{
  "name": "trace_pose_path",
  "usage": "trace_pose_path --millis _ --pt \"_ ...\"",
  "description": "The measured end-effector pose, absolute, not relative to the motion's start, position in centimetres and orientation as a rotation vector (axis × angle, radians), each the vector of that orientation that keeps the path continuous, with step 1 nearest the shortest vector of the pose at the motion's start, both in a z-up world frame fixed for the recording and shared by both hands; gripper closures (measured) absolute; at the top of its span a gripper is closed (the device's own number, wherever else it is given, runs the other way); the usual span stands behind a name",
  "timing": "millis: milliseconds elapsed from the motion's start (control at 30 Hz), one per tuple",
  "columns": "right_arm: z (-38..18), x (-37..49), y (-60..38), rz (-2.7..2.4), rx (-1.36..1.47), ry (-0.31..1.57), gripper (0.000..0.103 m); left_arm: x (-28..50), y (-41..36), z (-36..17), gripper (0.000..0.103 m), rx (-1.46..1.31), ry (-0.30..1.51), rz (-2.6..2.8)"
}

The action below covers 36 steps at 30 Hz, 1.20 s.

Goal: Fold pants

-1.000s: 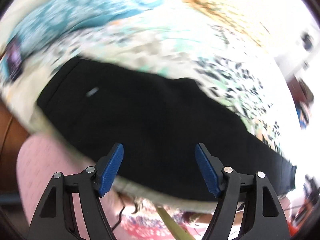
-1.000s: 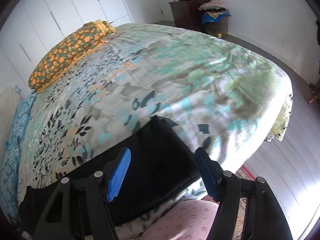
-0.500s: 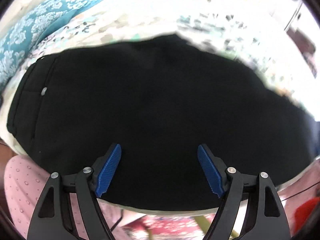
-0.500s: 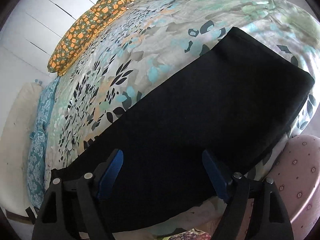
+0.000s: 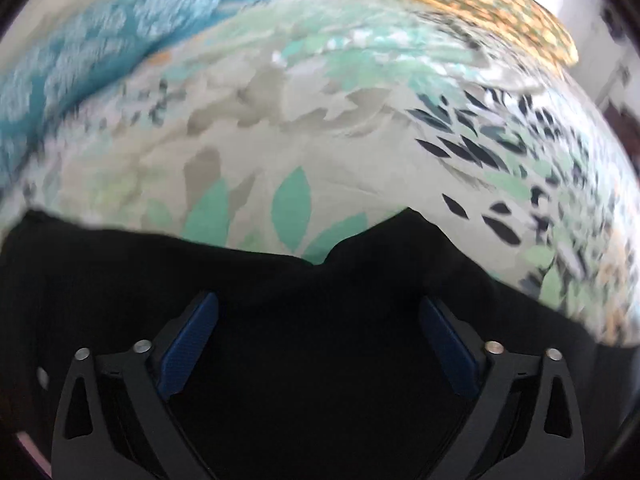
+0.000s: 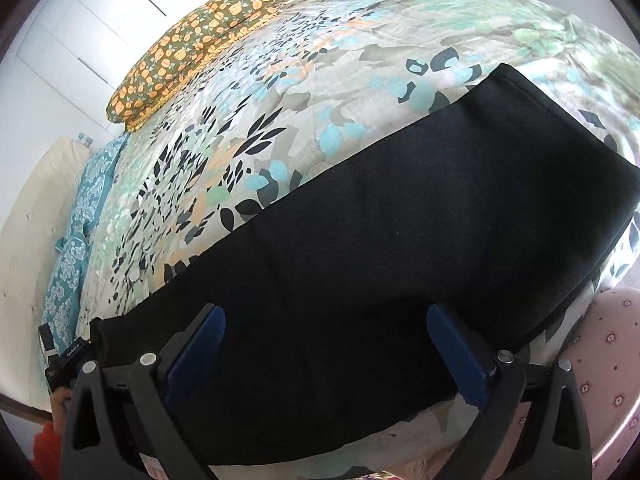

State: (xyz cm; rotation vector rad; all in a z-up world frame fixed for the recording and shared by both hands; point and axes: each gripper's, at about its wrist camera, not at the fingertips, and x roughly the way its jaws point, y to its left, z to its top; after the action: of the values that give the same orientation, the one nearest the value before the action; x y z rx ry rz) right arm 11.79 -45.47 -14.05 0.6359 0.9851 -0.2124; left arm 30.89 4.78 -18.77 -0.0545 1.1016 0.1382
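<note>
Black pants [image 6: 400,240] lie flat as a long band along the near edge of a bed with a floral cover [image 6: 320,92]. In the left wrist view the pants [image 5: 320,340] fill the lower half, with a notch in their far edge. My left gripper [image 5: 318,308] is open, low over the black cloth, holding nothing. My right gripper [image 6: 324,320] is open above the middle of the pants, with the folded end at the right. The left gripper's black body [image 6: 66,360] shows at the pants' left end.
An orange flowered pillow [image 6: 192,44] lies at the far side of the bed, also in the left wrist view [image 5: 460,4]. A teal patterned pillow [image 6: 80,220] lies at the left. A pink seat [image 6: 600,360] stands beside the bed's near right corner. White wardrobe doors [image 6: 80,20] stand behind.
My left gripper has dropped low and close over the pants, so the bed cover now shows beyond them. My right gripper has stayed over the pants, shifted slightly. Both stay open.
</note>
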Motion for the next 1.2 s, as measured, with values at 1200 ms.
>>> trace_pose_path --millis 1200 --pt "-11.6 12.9 -48.6 -0.109 0.585 1.070 0.001 22.4 3.0 -17.9 0.003 -0.078 1.168 -0.016"
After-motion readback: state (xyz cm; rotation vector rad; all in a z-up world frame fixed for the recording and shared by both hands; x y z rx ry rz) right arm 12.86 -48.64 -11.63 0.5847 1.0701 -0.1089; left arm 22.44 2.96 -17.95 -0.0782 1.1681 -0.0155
